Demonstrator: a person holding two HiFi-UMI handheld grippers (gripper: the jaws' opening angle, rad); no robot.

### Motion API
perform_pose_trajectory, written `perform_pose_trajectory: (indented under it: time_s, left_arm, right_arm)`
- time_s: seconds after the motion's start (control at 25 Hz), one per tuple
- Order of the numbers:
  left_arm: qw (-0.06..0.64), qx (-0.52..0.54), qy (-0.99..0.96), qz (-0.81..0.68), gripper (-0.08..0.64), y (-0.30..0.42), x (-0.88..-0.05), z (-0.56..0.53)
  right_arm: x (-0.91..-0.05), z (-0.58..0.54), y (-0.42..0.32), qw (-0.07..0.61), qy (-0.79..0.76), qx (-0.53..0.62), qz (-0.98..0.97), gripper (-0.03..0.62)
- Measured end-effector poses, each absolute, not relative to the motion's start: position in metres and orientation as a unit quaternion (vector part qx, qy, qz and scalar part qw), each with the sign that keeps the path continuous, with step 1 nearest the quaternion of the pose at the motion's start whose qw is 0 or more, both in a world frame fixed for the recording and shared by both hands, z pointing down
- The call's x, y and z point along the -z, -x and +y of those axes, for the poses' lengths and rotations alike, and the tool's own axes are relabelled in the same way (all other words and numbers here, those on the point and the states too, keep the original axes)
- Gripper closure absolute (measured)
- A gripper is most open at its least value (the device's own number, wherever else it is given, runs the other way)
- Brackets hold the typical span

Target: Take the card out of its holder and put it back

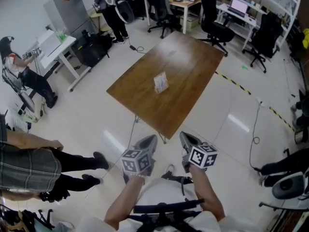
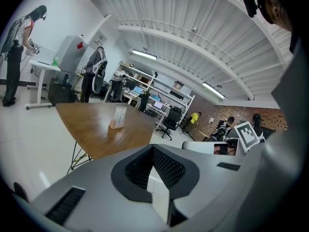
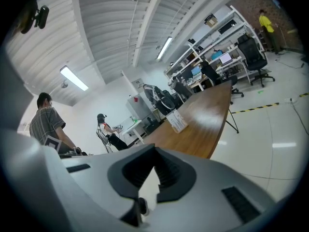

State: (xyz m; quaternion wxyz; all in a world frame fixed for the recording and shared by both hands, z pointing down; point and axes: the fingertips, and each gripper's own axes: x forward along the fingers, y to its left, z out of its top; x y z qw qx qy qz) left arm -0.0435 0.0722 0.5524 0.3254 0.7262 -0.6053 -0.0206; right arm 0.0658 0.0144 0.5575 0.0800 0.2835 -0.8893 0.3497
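A white card stands upright in its small holder [image 1: 161, 82] near the middle of the brown wooden table [image 1: 188, 62]. Both grippers are held side by side short of the table's near corner, well apart from the card. My left gripper [image 1: 148, 140] is shut with nothing in it, and so is my right gripper [image 1: 186, 138]. In the left gripper view the closed jaw tips [image 2: 153, 149] point toward the card and holder [image 2: 119, 117] on the table [image 2: 91, 124]. The right gripper view shows its tips [image 3: 154, 150] together, with the card [image 3: 176, 120] farther off on the table [image 3: 207, 124].
A person in a plaid shirt [image 1: 29, 166] stands close on the left. Another person [image 1: 21, 76] works at a white desk [image 1: 55, 45] farther left. Office chairs [image 1: 215, 28] and desks line the far side. Yellow-black tape [image 1: 236, 83] crosses the floor to the right.
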Motion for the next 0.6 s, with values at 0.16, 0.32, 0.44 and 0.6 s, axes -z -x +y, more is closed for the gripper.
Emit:
perform_pose_trajectory:
  time_s: [0.16,0.32,0.44,0.6]
  left_arm:
    - [0.326,0.024,-0.722,-0.609,0.56,0.043,-0.558,0.059]
    - [0.328,0.024,-0.717,-0.615,0.56,0.036,-0.564,0.05]
    - [0.331,0.022,-0.712,-0.619,0.56,0.039,-0.568,0.045]
    - [0.333,0.019,-0.707,-0.624,0.56,0.047,-0.57,0.036]
  right_arm:
    - [-0.563,0.002,-0.061,0.085,-0.271,-0.347,-0.894,0.586]
    - [-0.568,-0.009,-0.065,0.087,-0.26,-0.35,-0.896,0.586]
    - [-0.571,-0.015,-0.061,0.087,-0.252,-0.354,-0.896,0.587]
    - [-0.575,-0.023,-0.056,0.087,-0.246,-0.36,-0.896,0.586]
